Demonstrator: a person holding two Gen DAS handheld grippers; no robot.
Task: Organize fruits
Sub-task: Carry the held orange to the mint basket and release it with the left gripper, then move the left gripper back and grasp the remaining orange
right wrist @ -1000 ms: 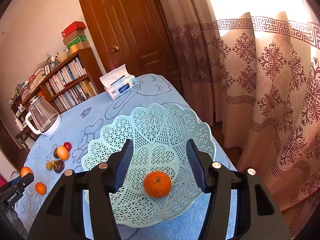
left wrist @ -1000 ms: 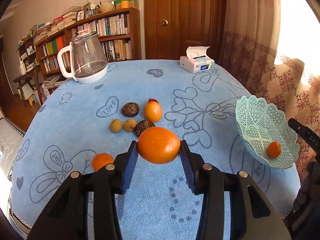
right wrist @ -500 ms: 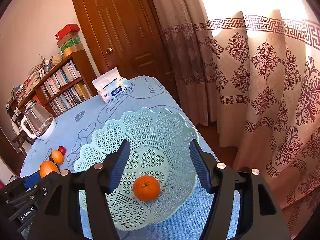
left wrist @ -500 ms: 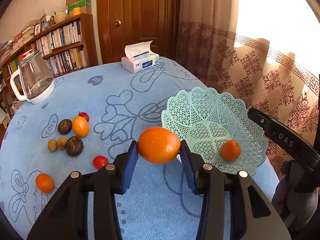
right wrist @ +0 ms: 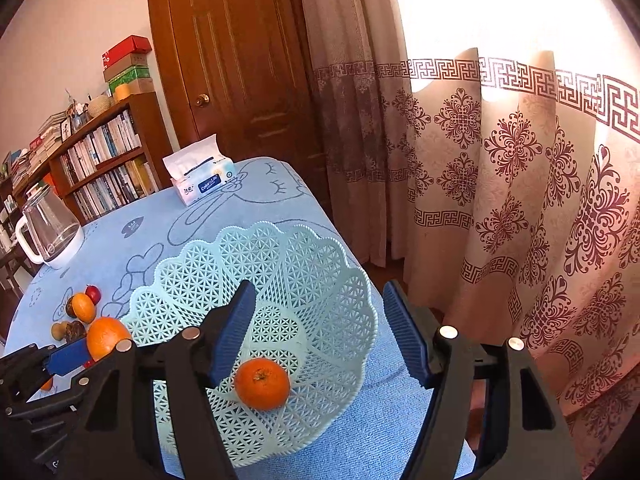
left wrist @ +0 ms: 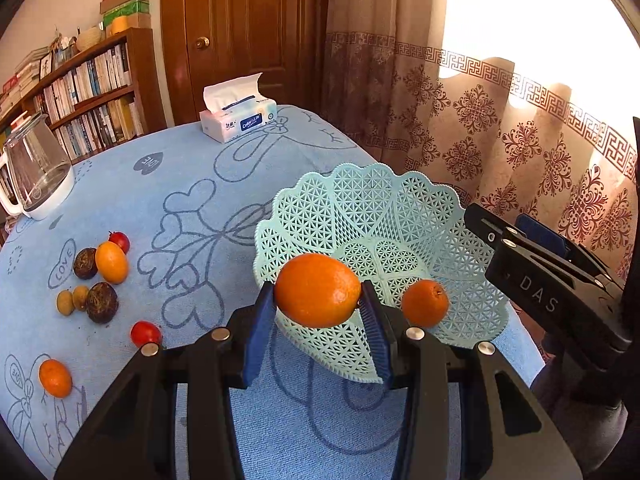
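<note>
Basket (left wrist: 360,216): pale green latticed plastic
Tablecloth (left wrist: 168,176): blue looped terry cloth
Door (right wrist: 240,60): glossy brown wood

Black tongs (left wrist: 318,316), blue ribbed pads (left wrist: 256,336), silver screws, white "DAS" lettering

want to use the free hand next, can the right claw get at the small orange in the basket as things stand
Probably yes. The right claw is open and empty, with the small round orange just below its fingers in the pale green lattice plastic basket. Nothing covers it; the left claw, shut on the large orange, is off to the side.
</note>
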